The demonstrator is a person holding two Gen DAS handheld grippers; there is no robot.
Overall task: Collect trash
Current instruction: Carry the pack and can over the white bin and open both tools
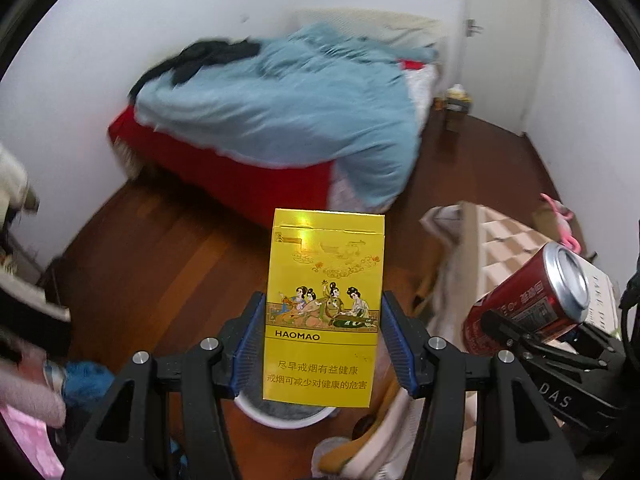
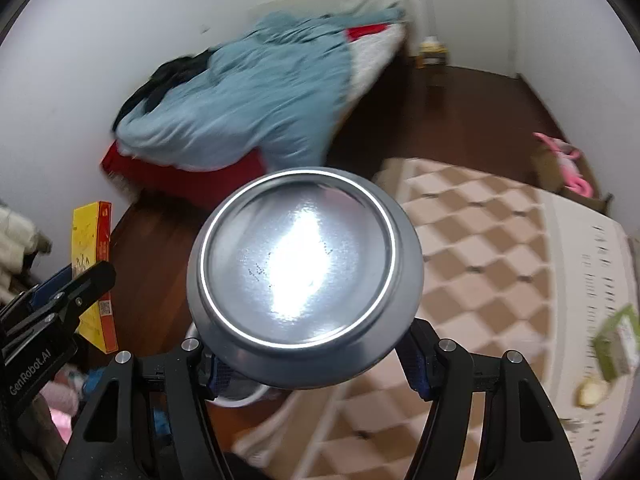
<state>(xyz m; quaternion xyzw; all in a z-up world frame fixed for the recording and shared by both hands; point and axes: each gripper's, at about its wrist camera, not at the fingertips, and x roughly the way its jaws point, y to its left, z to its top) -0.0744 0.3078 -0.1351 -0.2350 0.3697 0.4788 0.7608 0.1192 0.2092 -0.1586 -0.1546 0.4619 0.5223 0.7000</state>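
We see the bed [image 1: 280, 120] first, a soft rumpled blue duvet [image 1: 288, 100] over red bedding, with polished dark wooden floor [image 1: 168, 248] beyond it and a checked beige-and-cream cloth [image 2: 472, 248] spread over a surface to the right. Two pieces of trash are already in our grip, so we judge the picking-up well under way; dropping them remains, and a round white-rimmed bin [image 1: 288, 418] shows just below the left gripper, partly hidden. Whether more litter waits we cannot tell, though a small green carton [image 2: 618, 342] lies on the checked cloth. Our right gripper [image 2: 312, 364] is clamped around a red aluminium drink can [image 2: 304, 268], its smooth domed silver base facing the camera and glaring with reflected light. Our left gripper [image 1: 322, 344] grasps a flat, glossy yellow cigarette pack [image 1: 324, 312] by its side edges between ribbed blue pads [image 1: 250, 340], the rectangular card box upright, printed with painted figures.
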